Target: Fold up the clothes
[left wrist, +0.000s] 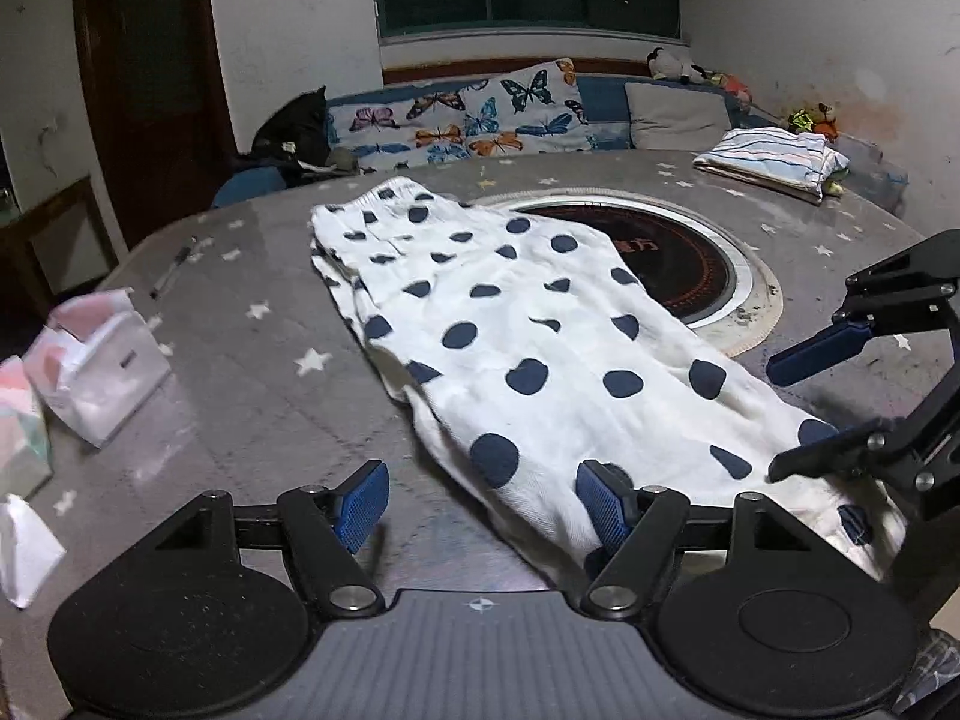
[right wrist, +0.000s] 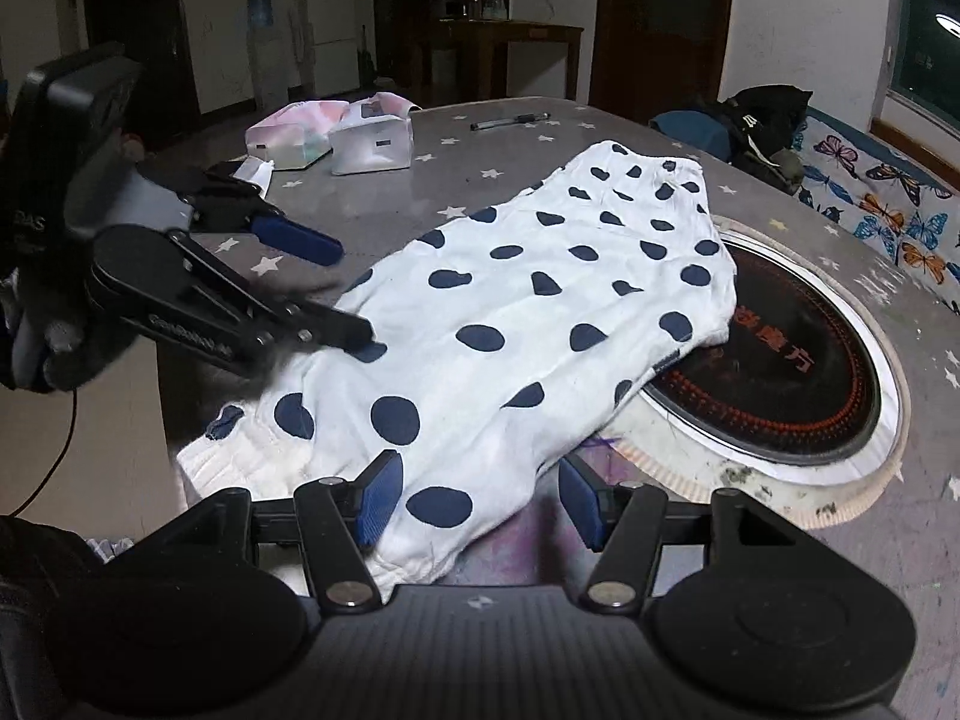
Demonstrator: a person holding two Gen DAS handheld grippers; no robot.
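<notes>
A white garment with dark blue dots [left wrist: 528,348] lies flat on the grey star-patterned table [left wrist: 240,396], partly over the round cooktop. It also shows in the right wrist view [right wrist: 540,312]. My left gripper [left wrist: 483,507] is open at the garment's near hem, with one pad over the cloth edge. It shows from the side in the right wrist view [right wrist: 336,288], open. My right gripper [right wrist: 477,498] is open over the garment's near corner. It appears at the right in the left wrist view [left wrist: 786,414], open.
A round black cooktop [left wrist: 678,264] is set in the table's middle. A folded striped garment [left wrist: 774,159] lies at the far right. Tissue packs [left wrist: 96,372] and a pen [left wrist: 171,270] lie at the left. A butterfly-print sofa [left wrist: 468,120] stands behind the table.
</notes>
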